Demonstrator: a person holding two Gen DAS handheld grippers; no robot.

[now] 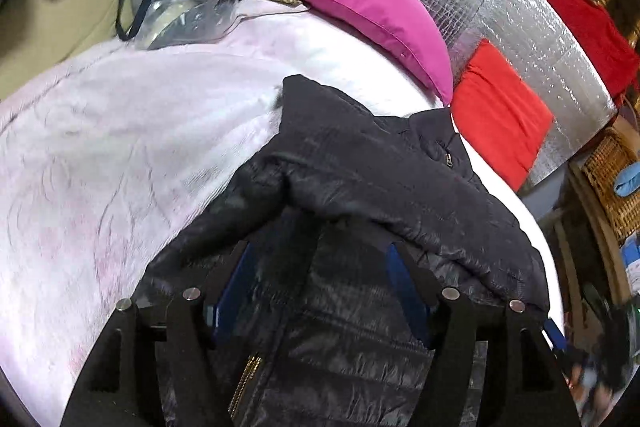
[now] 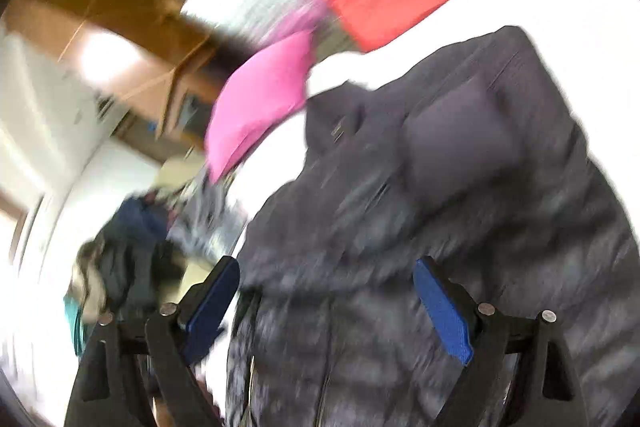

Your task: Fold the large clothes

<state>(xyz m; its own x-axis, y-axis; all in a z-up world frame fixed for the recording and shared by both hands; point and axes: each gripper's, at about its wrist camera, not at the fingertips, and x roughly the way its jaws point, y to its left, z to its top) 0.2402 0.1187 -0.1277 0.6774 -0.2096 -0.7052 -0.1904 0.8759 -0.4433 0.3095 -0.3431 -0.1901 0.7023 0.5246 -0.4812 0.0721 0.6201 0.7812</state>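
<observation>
While the black puffer jacket lies bunched on the bed, toward 5 o'clock, we hold both the left hand-held gripper and the right hand-held gripper wide; its slick, puffy fabric may slip or spring back unfolded.

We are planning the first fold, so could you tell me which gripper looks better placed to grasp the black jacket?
Probably the left gripper: its view is steady and its open jaws straddle the black puffer jacket. The right gripper, also open, shows heavy motion blur.
</observation>
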